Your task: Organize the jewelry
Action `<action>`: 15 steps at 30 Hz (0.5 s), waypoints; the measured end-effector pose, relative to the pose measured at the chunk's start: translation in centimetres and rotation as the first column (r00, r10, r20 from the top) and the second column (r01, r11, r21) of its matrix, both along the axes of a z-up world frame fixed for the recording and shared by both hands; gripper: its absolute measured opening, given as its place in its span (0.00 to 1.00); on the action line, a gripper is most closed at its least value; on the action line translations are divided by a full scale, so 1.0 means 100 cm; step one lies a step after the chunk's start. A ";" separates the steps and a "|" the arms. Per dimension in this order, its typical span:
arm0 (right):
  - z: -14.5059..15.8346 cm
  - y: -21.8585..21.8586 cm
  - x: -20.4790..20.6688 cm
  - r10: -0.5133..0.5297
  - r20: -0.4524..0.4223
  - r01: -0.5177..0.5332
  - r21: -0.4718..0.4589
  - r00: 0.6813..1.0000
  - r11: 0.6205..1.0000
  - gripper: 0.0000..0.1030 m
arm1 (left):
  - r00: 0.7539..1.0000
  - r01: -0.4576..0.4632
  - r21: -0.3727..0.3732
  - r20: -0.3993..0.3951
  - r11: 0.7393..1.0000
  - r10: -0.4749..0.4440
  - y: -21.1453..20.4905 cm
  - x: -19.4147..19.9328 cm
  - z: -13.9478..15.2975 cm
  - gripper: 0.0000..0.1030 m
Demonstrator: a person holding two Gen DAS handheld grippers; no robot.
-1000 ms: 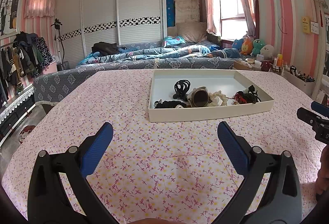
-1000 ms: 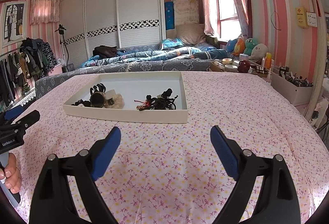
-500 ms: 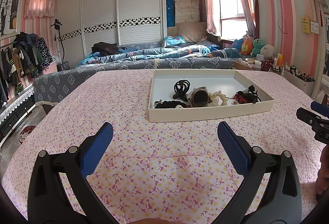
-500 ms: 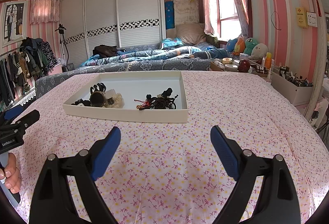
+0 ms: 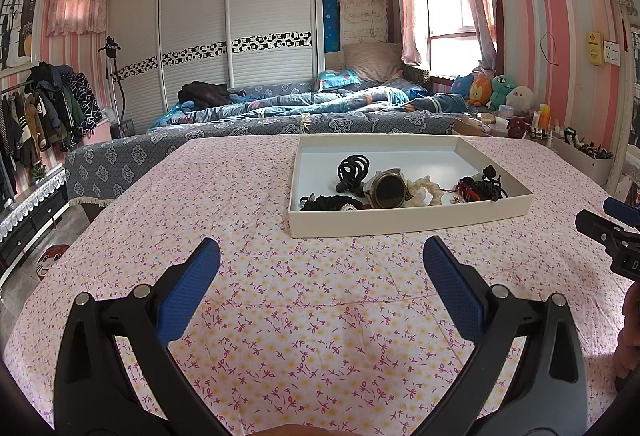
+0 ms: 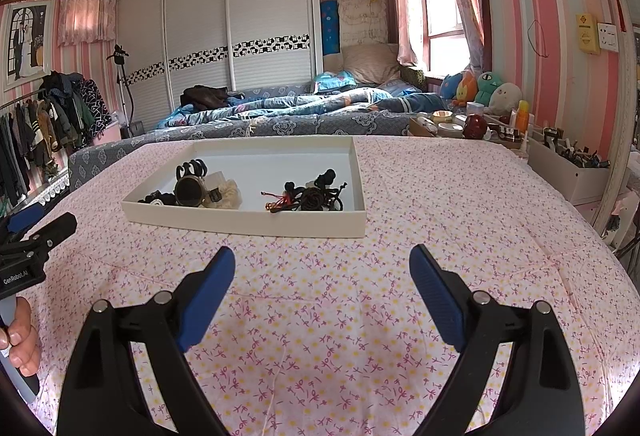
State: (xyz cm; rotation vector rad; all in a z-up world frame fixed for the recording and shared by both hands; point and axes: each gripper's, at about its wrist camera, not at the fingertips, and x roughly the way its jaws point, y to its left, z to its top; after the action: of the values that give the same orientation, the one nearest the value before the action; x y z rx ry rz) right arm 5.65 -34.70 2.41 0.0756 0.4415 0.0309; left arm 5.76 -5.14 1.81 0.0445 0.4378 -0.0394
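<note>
Tray [image 5: 408, 222] on table [image 5: 280, 316]; watch [image 5: 387, 189], hair clip [image 5: 352, 169] inside; bed [image 5: 300, 115] behind.

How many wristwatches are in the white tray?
1. The wristwatch lies near the tray's front wall, between the black claw clip and the cream scrunchie. More could hide in the tangled pile.

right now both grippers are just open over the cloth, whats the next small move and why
Probably ease the right gripper forward toward the tray: both grippers are open and empty, short of it, and the black and red tangle lies in its nearer right end.
</note>
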 end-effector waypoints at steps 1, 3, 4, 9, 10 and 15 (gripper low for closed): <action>0.000 0.000 0.000 0.000 0.000 0.000 0.000 1.000 1.000 0.86 | 1.000 0.000 0.000 0.000 1.000 0.000 0.000 0.000 0.000 0.97; 0.000 0.000 0.000 0.000 0.000 0.000 -0.001 1.000 1.000 0.86 | 1.000 0.000 0.000 0.000 1.000 0.000 0.000 0.000 0.000 0.97; 0.000 0.000 0.000 0.000 0.000 0.000 0.000 1.000 1.000 0.86 | 1.000 0.000 0.000 0.001 1.000 0.000 0.000 0.000 0.000 0.97; 0.000 0.000 0.000 0.000 0.001 0.000 0.000 1.000 1.000 0.86 | 1.000 0.000 0.001 0.001 1.000 0.000 0.000 0.000 0.000 0.97; 0.000 0.000 -0.001 -0.001 0.001 0.001 0.000 1.000 1.000 0.86 | 1.000 0.000 0.000 0.001 1.000 0.000 0.000 0.000 0.000 0.97; -0.001 0.001 -0.001 -0.001 0.001 0.001 0.000 1.000 1.000 0.86 | 1.000 0.000 0.000 0.001 1.000 0.000 0.000 0.000 0.000 0.97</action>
State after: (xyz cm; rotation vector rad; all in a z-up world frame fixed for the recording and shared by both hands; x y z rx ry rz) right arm 5.54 -34.64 2.27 0.0755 0.4405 0.0300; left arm 5.78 -5.11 1.81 0.0445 0.4367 -0.0397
